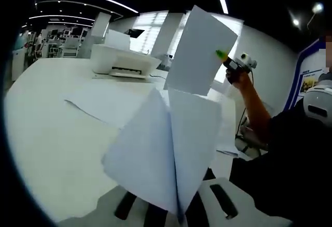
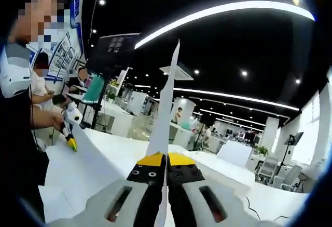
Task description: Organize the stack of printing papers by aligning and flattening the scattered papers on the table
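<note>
My left gripper (image 1: 175, 209) is shut on a white sheet (image 1: 166, 154) that bends upward and hides its fingertips. Further right, my right gripper (image 1: 224, 55) is raised above the table and is shut on a second sheet (image 1: 199, 50), which stands upright and tilted. In the right gripper view, my right gripper (image 2: 166, 160) has its yellow tips clamped on that sheet (image 2: 167, 102), seen edge-on. My left gripper (image 2: 70, 139) appears at the left, holding its sheet (image 2: 98, 159) low over the table. More loose sheets (image 1: 104, 102) lie flat on the white table (image 1: 46, 133).
A white printer (image 1: 124, 61) stands at the far side of the table. The person's arm and dark sleeve (image 1: 290, 159) take up the right side. Desks, chairs and a monitor (image 2: 111, 50) stand in the office behind.
</note>
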### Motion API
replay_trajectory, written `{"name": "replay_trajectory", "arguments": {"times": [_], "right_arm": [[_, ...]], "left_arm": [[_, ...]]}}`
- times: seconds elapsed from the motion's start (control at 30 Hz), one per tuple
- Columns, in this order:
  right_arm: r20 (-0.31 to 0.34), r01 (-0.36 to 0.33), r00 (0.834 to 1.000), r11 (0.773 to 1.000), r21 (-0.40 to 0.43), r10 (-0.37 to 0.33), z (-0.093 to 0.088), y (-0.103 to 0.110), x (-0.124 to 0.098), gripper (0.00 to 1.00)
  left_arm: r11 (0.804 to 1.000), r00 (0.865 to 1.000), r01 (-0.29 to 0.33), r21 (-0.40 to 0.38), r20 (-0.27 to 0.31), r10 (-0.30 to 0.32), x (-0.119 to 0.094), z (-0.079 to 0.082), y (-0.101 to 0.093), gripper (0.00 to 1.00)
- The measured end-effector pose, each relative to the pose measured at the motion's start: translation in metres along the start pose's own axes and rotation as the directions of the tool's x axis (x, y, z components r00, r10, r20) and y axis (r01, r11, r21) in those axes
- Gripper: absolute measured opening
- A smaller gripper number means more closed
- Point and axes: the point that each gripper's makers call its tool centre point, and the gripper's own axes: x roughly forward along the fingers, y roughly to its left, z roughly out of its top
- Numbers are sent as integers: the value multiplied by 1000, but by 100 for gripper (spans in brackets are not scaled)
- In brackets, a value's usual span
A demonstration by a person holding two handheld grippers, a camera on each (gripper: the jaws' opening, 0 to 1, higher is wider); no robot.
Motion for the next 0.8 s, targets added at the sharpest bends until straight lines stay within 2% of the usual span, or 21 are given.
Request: {"name": "replay_trajectory", "arguments": {"times": [0.43, 0.6, 0.8], "right_arm": [[-32, -85, 996, 993, -82, 83, 16, 15, 0, 0], [-18, -106, 994, 988, -111, 105, 29, 16, -5, 0], [-26, -158, 987, 975, -158, 156, 39, 23, -8, 0]], "left_arm": [[1000, 1000, 0, 1, 2, 0, -1, 1, 0, 7], [1000, 1000, 0, 0, 4, 0, -1, 1, 0, 7], [1000, 1000, -3, 0, 6, 3, -1, 2, 1, 7]]}}
